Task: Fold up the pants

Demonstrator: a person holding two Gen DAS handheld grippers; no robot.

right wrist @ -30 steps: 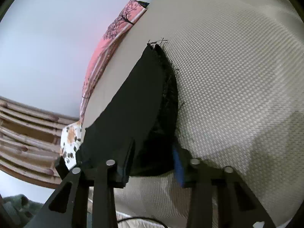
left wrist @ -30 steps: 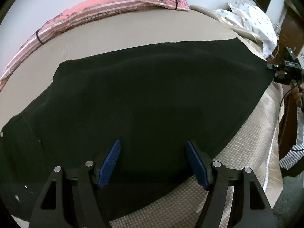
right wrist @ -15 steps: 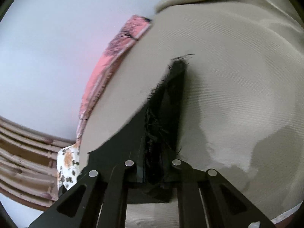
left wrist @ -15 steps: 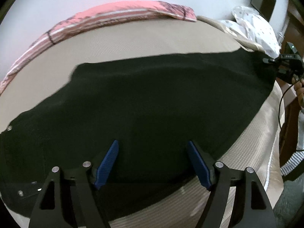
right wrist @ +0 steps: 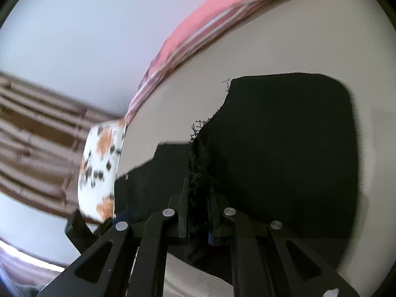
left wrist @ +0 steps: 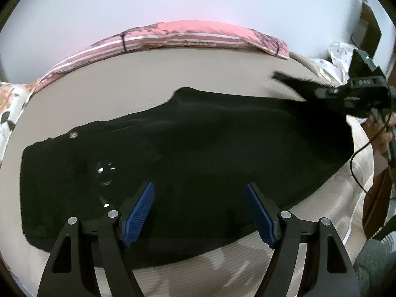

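Observation:
Black pants (left wrist: pixel 210 148) lie lengthwise across the beige bed (left wrist: pixel 153 74), the waist and its metal button (left wrist: pixel 73 135) at the left. My left gripper (left wrist: pixel 199 200) hovers over the near edge of the pants, open, with nothing pinched between its blue pads (left wrist: pixel 138 212). At the right, my right gripper (left wrist: pixel 331 91) lifts the frayed leg hem off the bed. In the right wrist view the right gripper (right wrist: pixel 199 198) is shut on that frayed hem (right wrist: pixel 198 148), and the raised leg (right wrist: pixel 284 148) hangs to the right of the jaws, above the mattress.
A pink striped bolster (left wrist: pixel 188 37) runs along the bed's far edge against the wall. A floral pillow (right wrist: pixel 101 168) sits at the waist end and white dotted bedding (left wrist: pixel 339 57) at the hem end. A person's hand (left wrist: pixel 381 136) with a cable shows at the right.
The right gripper closed on the frayed hem, lifted it and carried it over the leg. The left gripper drew back, so the waist and button came into its view.

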